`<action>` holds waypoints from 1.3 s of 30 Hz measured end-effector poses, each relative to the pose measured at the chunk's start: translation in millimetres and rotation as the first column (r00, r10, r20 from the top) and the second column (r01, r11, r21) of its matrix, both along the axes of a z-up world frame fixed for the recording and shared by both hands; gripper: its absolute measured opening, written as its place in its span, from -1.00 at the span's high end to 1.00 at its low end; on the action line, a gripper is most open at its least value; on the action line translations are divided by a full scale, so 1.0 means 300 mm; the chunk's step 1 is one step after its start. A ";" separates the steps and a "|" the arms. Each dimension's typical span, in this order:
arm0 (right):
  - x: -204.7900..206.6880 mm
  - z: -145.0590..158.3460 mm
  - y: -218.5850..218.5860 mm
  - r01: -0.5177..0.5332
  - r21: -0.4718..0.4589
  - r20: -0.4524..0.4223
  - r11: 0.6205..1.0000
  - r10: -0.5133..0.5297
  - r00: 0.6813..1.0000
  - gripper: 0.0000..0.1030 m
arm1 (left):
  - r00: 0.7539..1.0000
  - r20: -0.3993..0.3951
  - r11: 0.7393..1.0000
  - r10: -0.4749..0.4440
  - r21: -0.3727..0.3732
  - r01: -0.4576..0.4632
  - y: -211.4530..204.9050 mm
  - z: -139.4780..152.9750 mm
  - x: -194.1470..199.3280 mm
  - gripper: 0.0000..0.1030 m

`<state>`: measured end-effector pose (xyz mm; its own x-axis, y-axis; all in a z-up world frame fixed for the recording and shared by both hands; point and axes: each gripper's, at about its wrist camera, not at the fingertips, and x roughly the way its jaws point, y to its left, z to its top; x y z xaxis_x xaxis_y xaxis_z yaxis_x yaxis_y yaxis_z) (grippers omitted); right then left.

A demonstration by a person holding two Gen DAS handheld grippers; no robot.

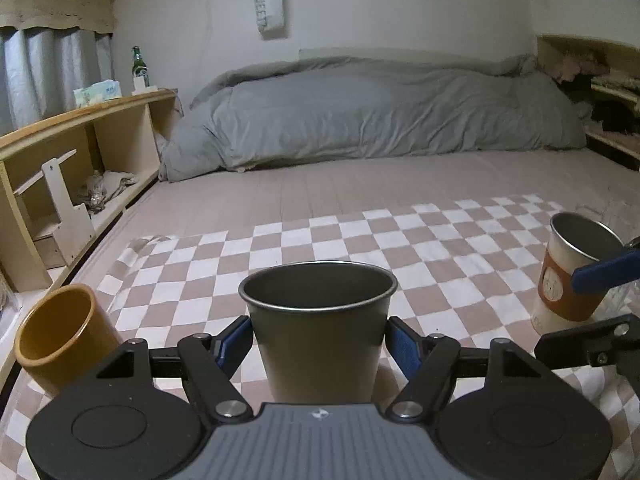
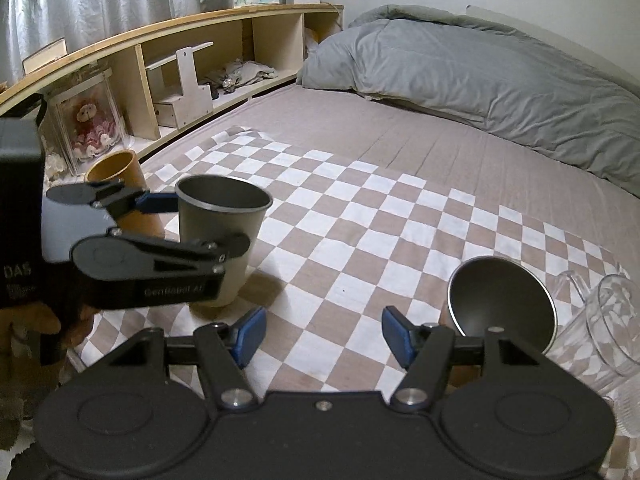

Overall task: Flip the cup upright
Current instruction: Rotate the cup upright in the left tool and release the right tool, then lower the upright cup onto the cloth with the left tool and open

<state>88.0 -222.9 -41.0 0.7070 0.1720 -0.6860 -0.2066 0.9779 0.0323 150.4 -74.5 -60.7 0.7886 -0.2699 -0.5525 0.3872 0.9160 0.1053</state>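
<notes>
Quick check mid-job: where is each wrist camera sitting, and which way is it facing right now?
Right wrist: behind the open right tool, low over the checkered cloth, facing the wooden shelf and grey duvet; the left tool shows at left.
Left wrist: behind the left tool, facing the duvet; its fingers flank the upright grey cup; one blue finger of the right tool shows at right.
Shared: grey cup, mustard cup, sleeved cup, cloth, duvet, shelf.

The left gripper [image 1: 318,344] is level, its blue-padded fingers [image 1: 404,346] spread on both sides of the steel cup [image 1: 318,320]. The right gripper [image 2: 322,336] is level, fingers apart, gripping nothing.
</notes>
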 end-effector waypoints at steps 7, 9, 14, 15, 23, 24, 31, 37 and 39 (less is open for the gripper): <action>0.007 0.000 -0.001 0.004 0.007 0.002 1.000 -0.004 1.000 -0.26 | 0.998 0.064 0.996 -0.001 -0.094 0.007 0.003 0.008 0.023 -0.42; 0.008 0.000 -0.001 0.004 0.007 0.000 1.000 -0.004 1.000 -0.26 | 0.996 0.089 0.996 -0.007 -0.083 0.014 -0.004 -0.010 0.023 -0.42; 0.004 -0.002 -0.003 0.004 0.009 0.002 1.000 -0.004 1.000 -0.26 | 0.996 0.085 0.996 -0.019 -0.083 0.026 0.006 -0.056 0.003 -0.42; 0.004 -0.001 -0.004 0.004 0.010 0.002 1.000 -0.004 1.000 -0.26 | 0.996 0.085 0.996 -0.022 -0.083 0.029 0.010 -0.057 -0.003 -0.42; 0.004 0.002 -0.003 0.003 0.015 0.005 1.000 -0.003 1.000 -0.26 | 0.996 0.084 0.996 -0.024 -0.079 0.031 0.027 -0.069 -0.040 -0.42; 0.004 0.002 -0.004 0.004 0.015 0.004 1.000 -0.004 1.000 -0.26 | 0.996 0.082 0.996 -0.022 -0.079 0.028 0.028 -0.068 -0.041 -0.42; 0.005 0.005 -0.004 0.002 0.026 0.015 1.000 -0.003 1.000 -0.26 | 0.997 0.076 0.995 -0.035 -0.089 0.042 0.029 -0.039 -0.050 -0.79; -0.001 0.020 -0.015 0.015 0.045 0.037 0.999 -0.017 0.999 -0.30 | 0.999 0.046 0.992 -0.019 -0.127 0.025 0.046 0.012 -0.067 -0.83; -0.009 0.035 -0.020 0.022 0.049 0.057 0.999 -0.025 0.998 -0.36 | 0.999 0.047 0.991 0.001 -0.133 0.006 0.055 0.043 -0.080 -0.84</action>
